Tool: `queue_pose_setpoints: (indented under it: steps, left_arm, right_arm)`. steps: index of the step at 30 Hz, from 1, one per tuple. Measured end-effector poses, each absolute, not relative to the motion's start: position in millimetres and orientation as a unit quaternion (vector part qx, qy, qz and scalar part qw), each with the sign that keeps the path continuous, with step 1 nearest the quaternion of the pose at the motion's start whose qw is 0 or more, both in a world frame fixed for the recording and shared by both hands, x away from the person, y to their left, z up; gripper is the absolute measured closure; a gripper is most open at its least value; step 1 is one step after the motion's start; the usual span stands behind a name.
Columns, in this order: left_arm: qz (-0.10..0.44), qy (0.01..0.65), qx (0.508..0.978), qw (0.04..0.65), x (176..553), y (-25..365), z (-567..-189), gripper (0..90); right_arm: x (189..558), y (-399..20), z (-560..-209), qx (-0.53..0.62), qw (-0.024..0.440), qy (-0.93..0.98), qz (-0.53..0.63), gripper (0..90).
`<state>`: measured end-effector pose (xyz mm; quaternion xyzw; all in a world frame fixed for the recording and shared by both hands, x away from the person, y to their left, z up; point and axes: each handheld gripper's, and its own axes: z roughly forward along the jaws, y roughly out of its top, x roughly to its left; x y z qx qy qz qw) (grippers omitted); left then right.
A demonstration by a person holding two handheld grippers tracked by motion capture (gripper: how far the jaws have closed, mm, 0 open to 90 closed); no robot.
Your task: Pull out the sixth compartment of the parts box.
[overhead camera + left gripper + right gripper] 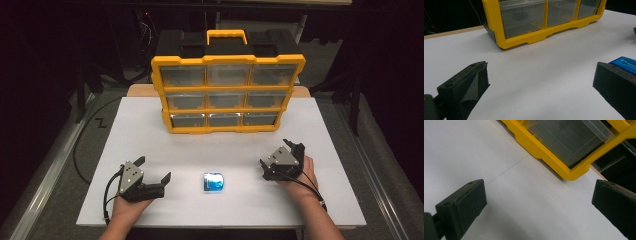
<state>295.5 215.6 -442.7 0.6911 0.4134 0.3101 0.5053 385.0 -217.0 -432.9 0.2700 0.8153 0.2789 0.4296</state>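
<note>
1. Yellow-framed plastic organiser cabinet (227,92) with nine clear drawers in three rows and a yellow carry handle stands upright at the far middle of the white table (150,135).
2. A small shiny blue packet (213,181) lies flat on the table near the front edge, between the two hands and touching neither.
3. The left hand-held gripper (154,169), black with a grey three-cornered plate on top, rests low on the table in the person's left hand (127,205); the forearm enters from the bottom edge. Its jaws stand wide apart and grip nothing, one tip pointing toward the packet.
4. In the left gripper view, the blue packet sits just behind the right-hand jaw.
5. The right hand-held gripper (278,152) is held in the right hand (305,175), angled toward the cabinet's right corner. Its jaws are spread wide over bare table.
</note>
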Motion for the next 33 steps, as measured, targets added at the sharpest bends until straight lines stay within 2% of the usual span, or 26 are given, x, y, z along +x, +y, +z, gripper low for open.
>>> queue_pose_setpoints:
  steps: [33]
  left_arm:
    - [0.315, 0.395, 0.69, 0.519, 295, 213, -446, 0.9]
  right_arm:
    - [375, -197, -434, 0.167, 0.497, 0.832, 0.182, 0.9]
